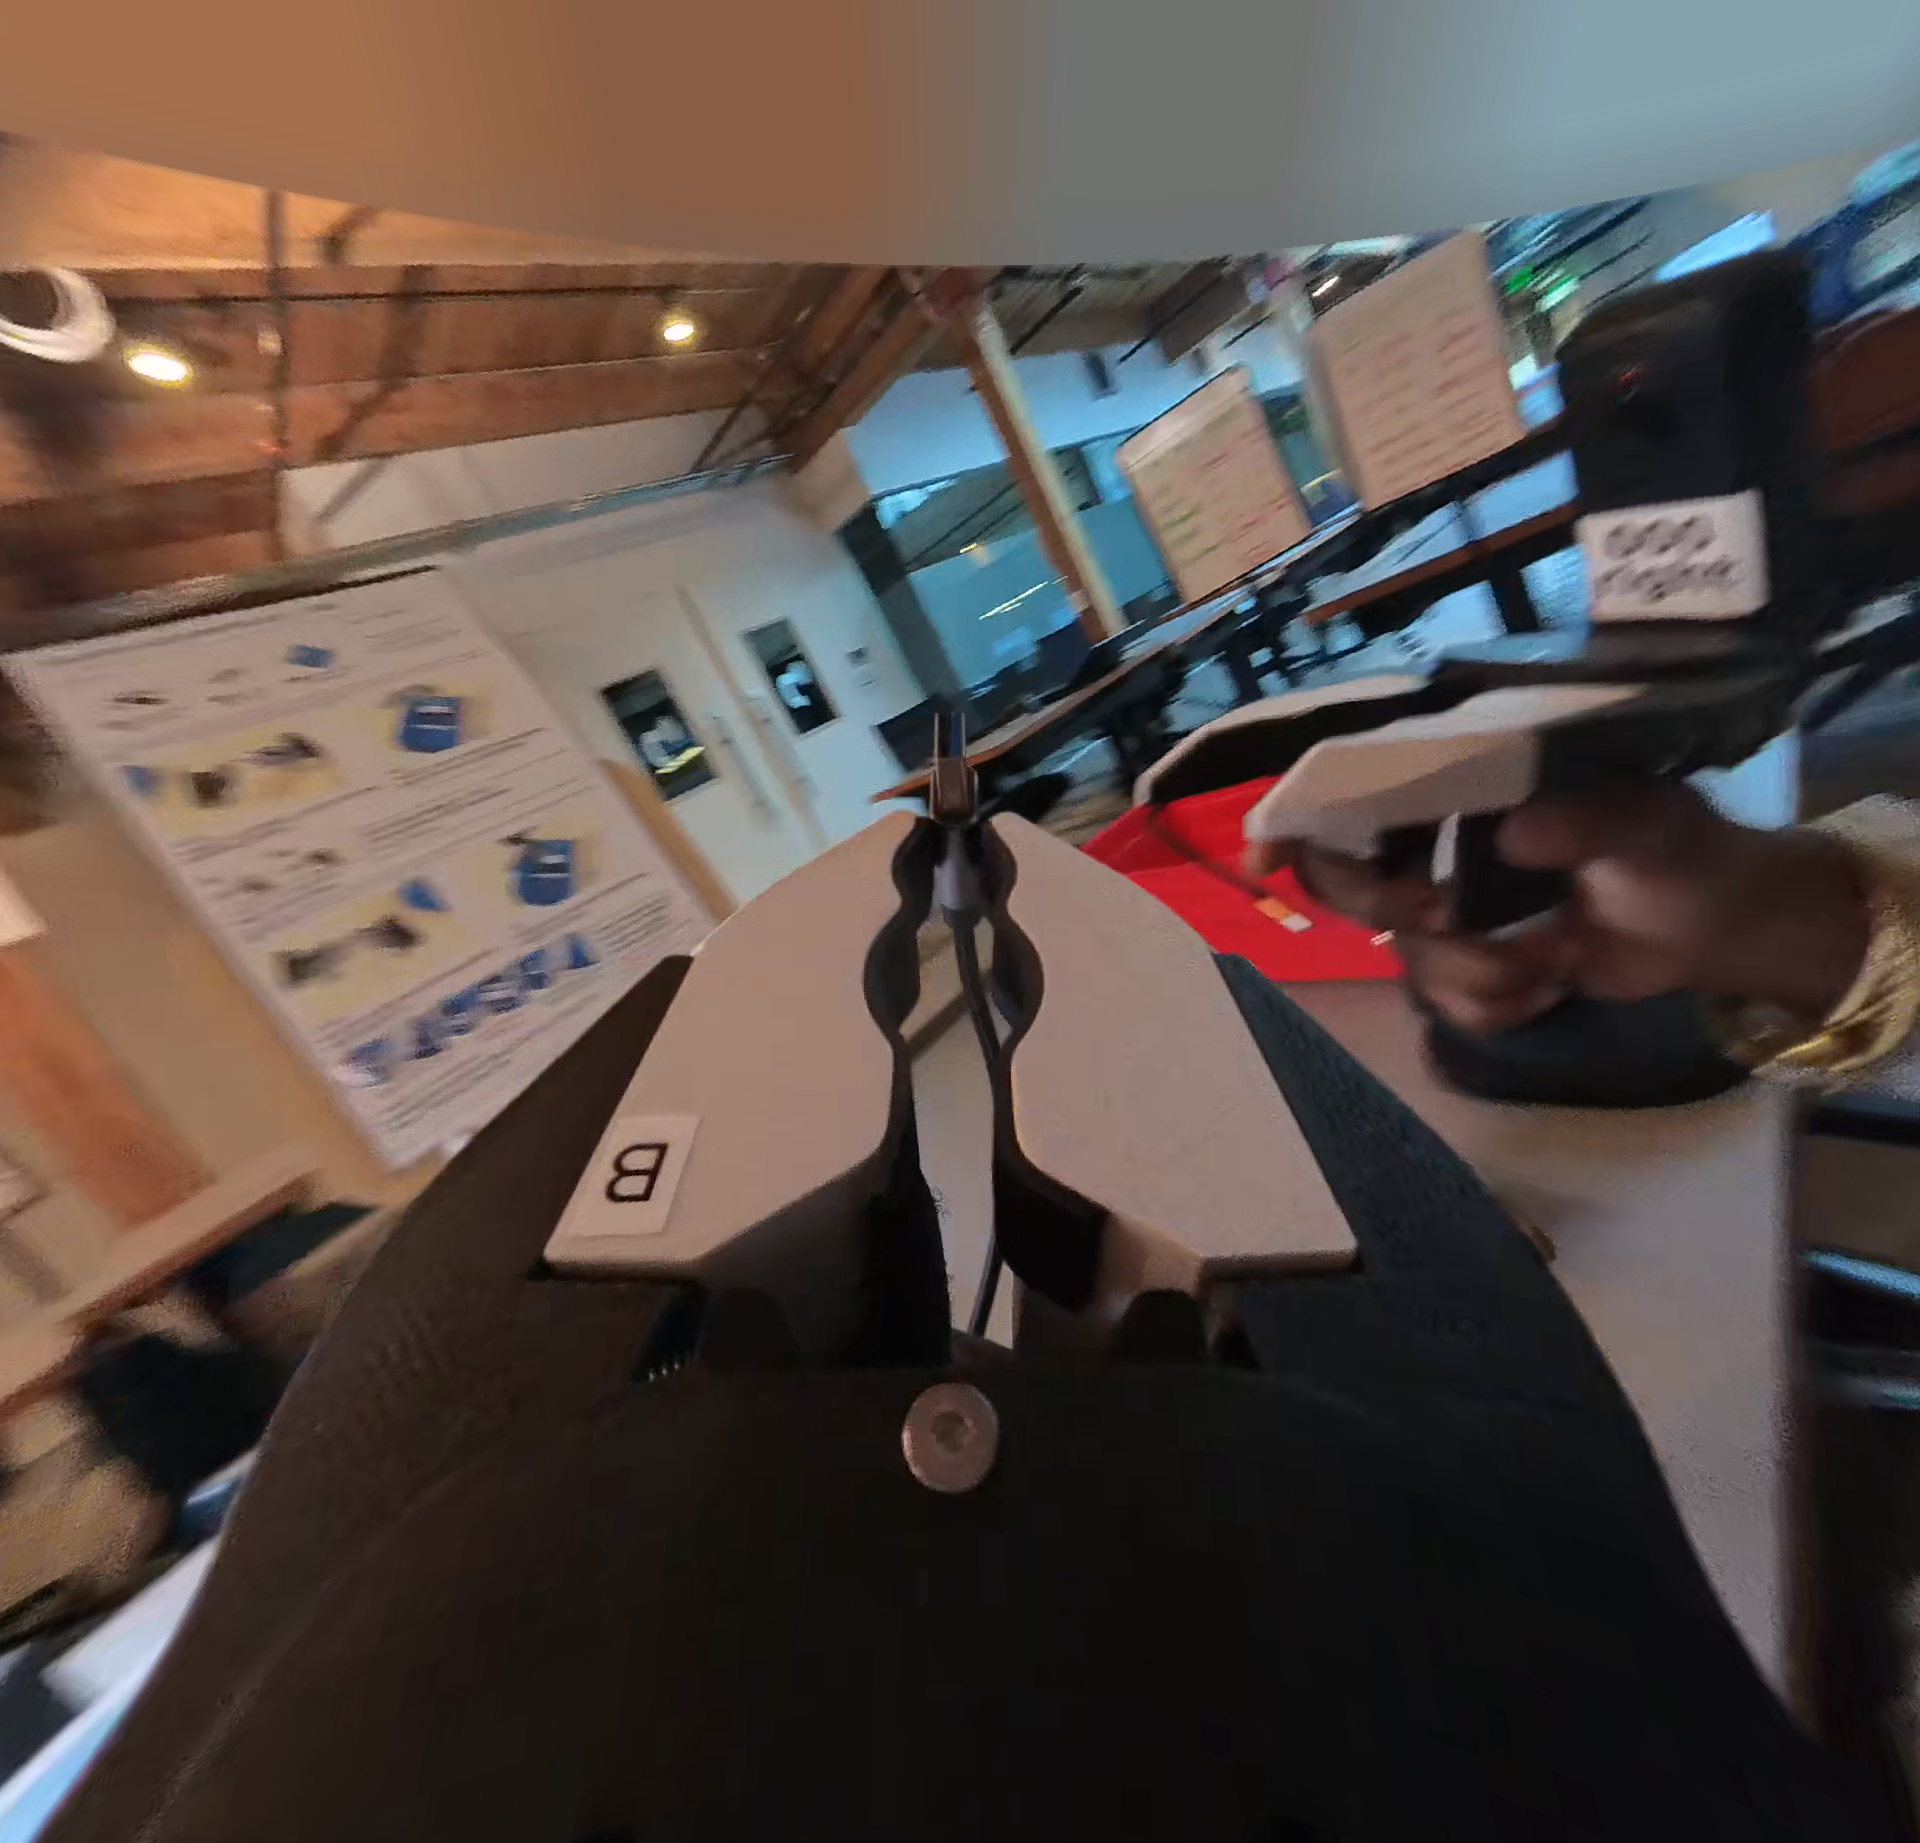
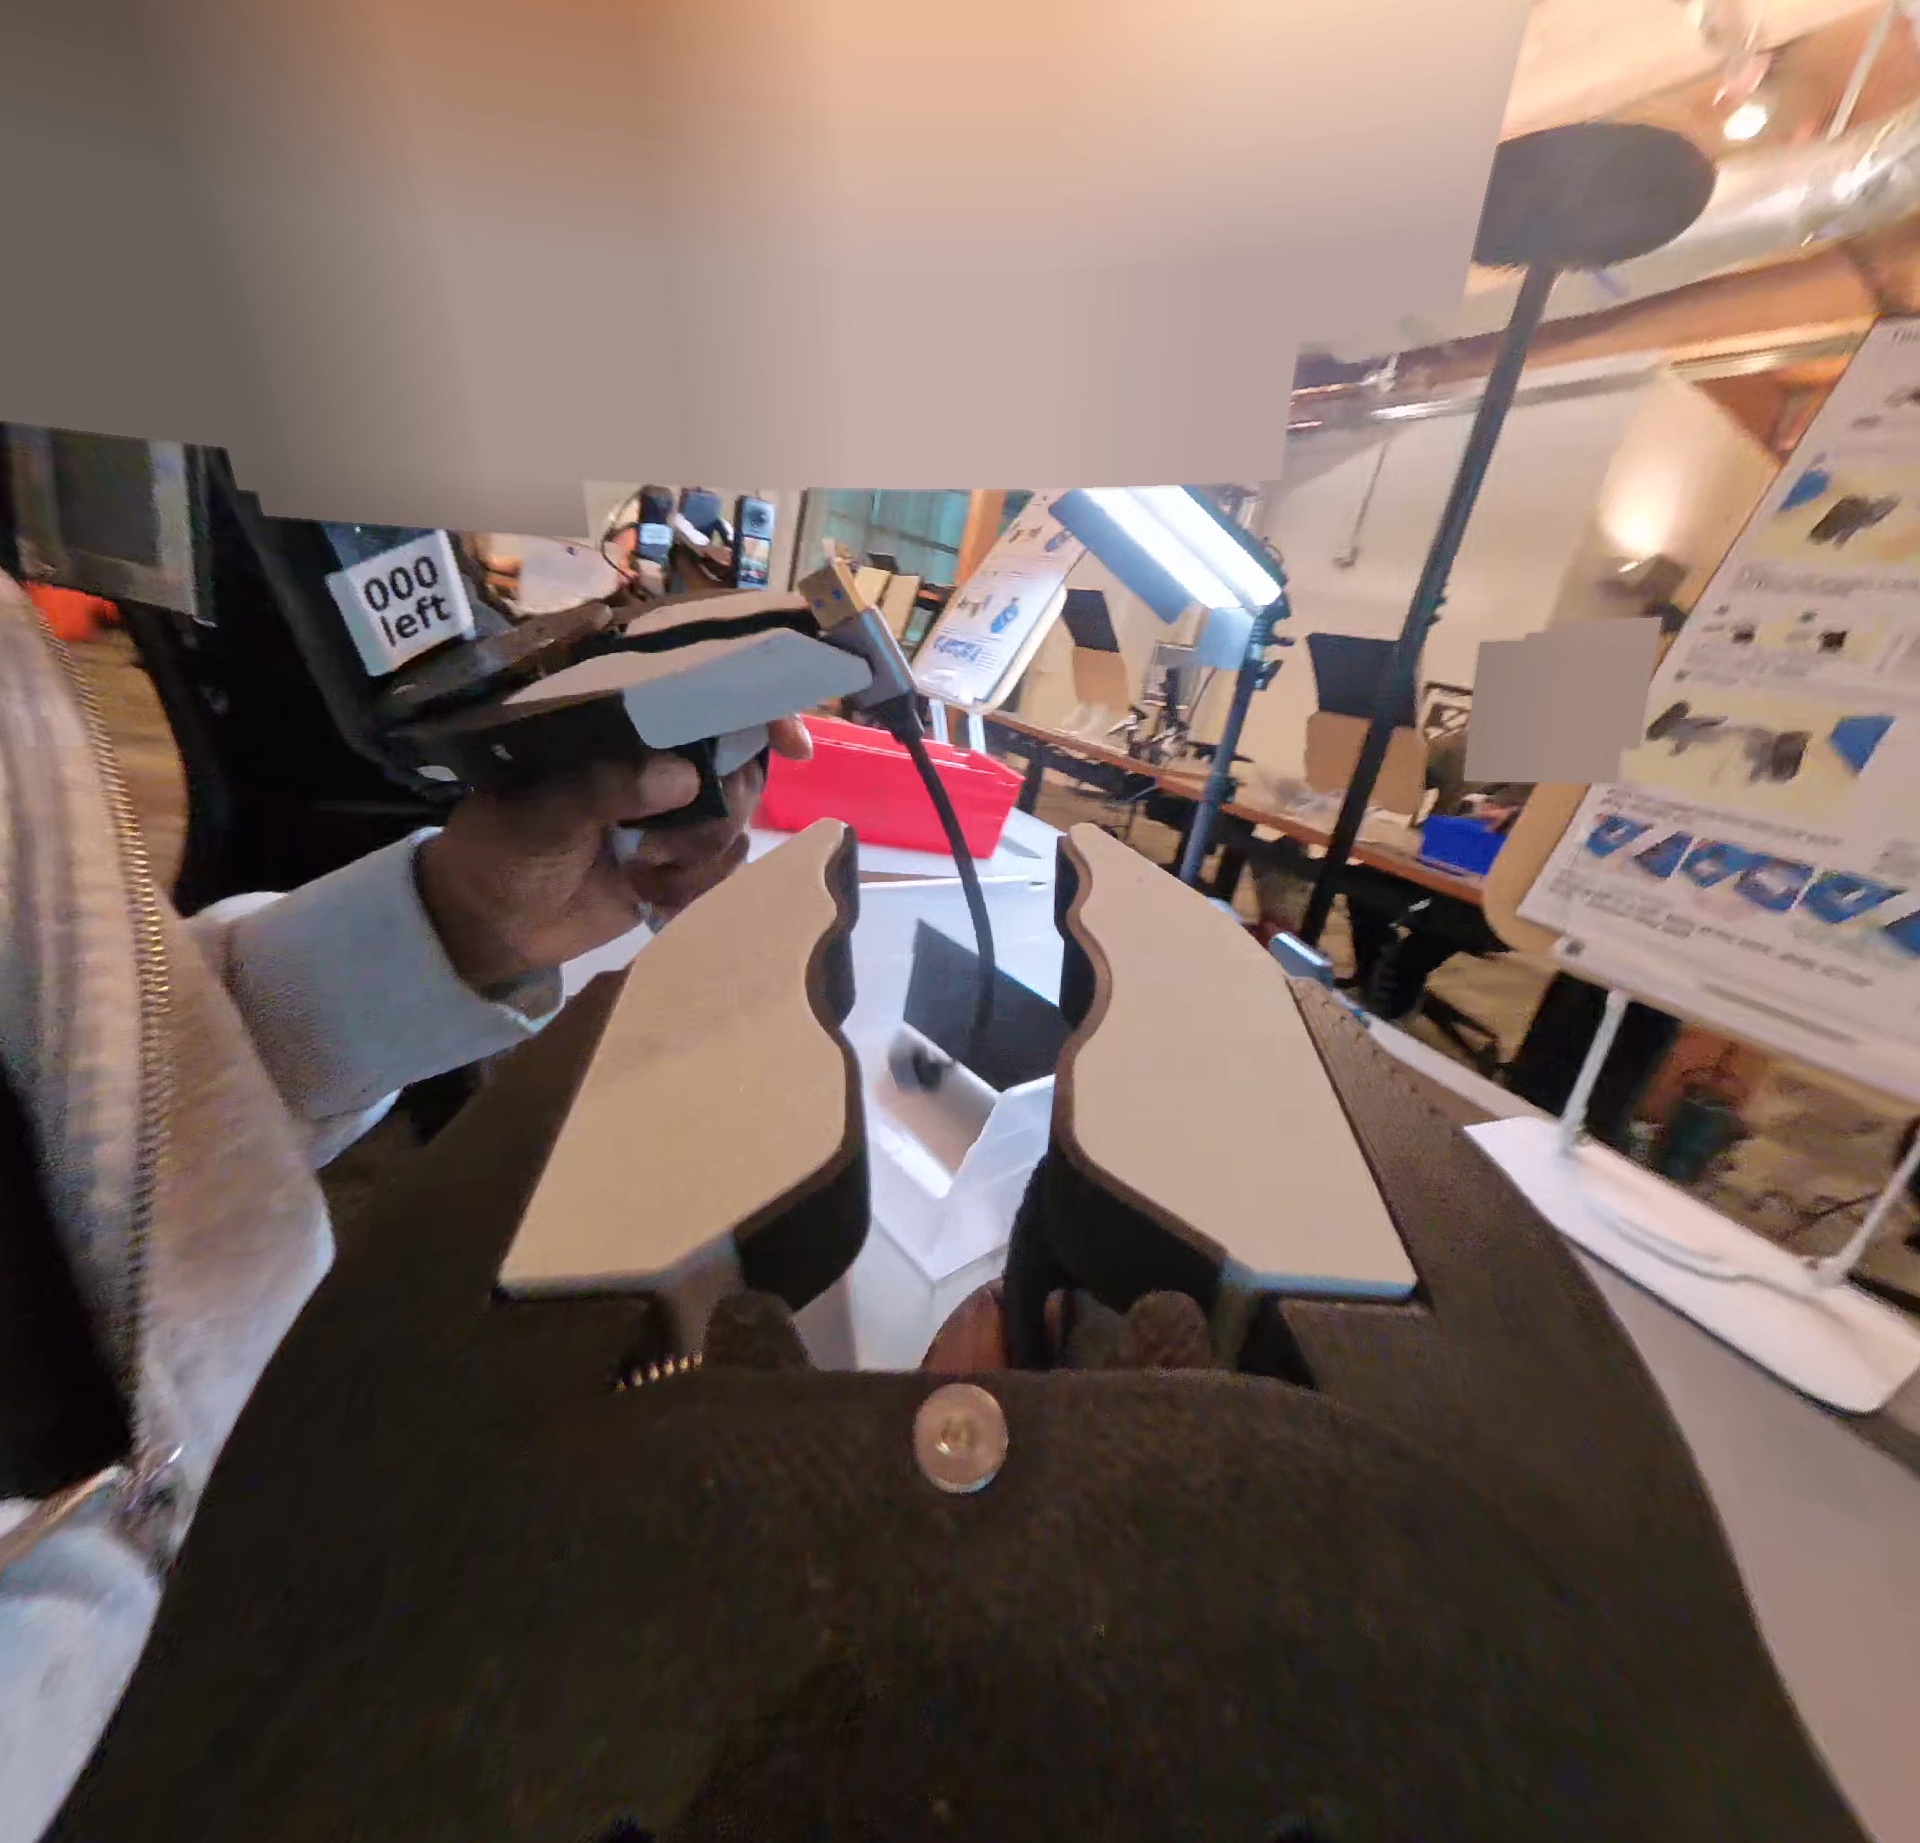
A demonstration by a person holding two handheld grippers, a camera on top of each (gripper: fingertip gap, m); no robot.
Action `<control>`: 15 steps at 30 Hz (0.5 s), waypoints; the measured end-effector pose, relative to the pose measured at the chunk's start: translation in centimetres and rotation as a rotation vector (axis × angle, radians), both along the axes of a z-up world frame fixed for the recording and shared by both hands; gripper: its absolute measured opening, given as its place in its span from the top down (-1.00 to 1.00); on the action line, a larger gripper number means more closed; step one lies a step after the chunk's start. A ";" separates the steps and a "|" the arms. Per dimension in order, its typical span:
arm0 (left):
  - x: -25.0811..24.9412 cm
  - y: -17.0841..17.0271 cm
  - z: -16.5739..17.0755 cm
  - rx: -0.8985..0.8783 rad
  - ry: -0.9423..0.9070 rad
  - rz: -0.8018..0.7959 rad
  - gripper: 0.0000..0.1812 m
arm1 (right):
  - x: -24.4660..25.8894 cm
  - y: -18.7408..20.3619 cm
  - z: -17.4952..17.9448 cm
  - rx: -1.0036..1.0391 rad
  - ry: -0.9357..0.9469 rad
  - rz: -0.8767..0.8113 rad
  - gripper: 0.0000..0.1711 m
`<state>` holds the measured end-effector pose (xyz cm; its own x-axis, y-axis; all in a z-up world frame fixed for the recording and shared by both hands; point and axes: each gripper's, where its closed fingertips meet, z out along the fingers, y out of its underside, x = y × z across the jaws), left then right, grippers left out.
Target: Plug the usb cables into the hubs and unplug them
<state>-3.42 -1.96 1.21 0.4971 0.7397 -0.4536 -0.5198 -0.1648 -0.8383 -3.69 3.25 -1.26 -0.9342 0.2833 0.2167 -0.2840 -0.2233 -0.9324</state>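
Note:
My left gripper (image 1: 951, 825) is shut on a USB plug (image 1: 951, 775), whose metal end sticks out past the tips; its dark cable (image 1: 987, 1045) runs back between the jaws. The right wrist view shows this gripper (image 2: 842, 640) raised at the left, with the plug (image 2: 847, 604) at its tip and the cable (image 2: 961, 858) hanging down. My right gripper (image 2: 956, 843) is open and empty, a little below and in front of the left one. It also shows in the left wrist view (image 1: 1205, 806) at the right. A dark block, perhaps a hub (image 2: 977, 1004), lies in a white tray below.
A red bin (image 2: 883, 775) stands on the white table (image 2: 1662, 1378) behind the grippers. A poster on a white stand (image 2: 1714, 806) is at the right, and a black pole with a round top (image 2: 1455, 546) rises behind. A person's hands and pale sleeve (image 2: 343, 962) hold the grippers.

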 end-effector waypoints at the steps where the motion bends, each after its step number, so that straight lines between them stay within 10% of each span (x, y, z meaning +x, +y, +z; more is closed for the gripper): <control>1: 0.2 0.8 -0.1 0.032 -0.034 -0.061 0.91 | 0.3 -0.6 0.1 0.006 0.018 -0.010 0.58; 15: -0.5 3.3 -1.4 0.321 -0.277 -0.330 0.90 | -0.8 -3.6 -1.4 0.035 0.000 -0.087 0.95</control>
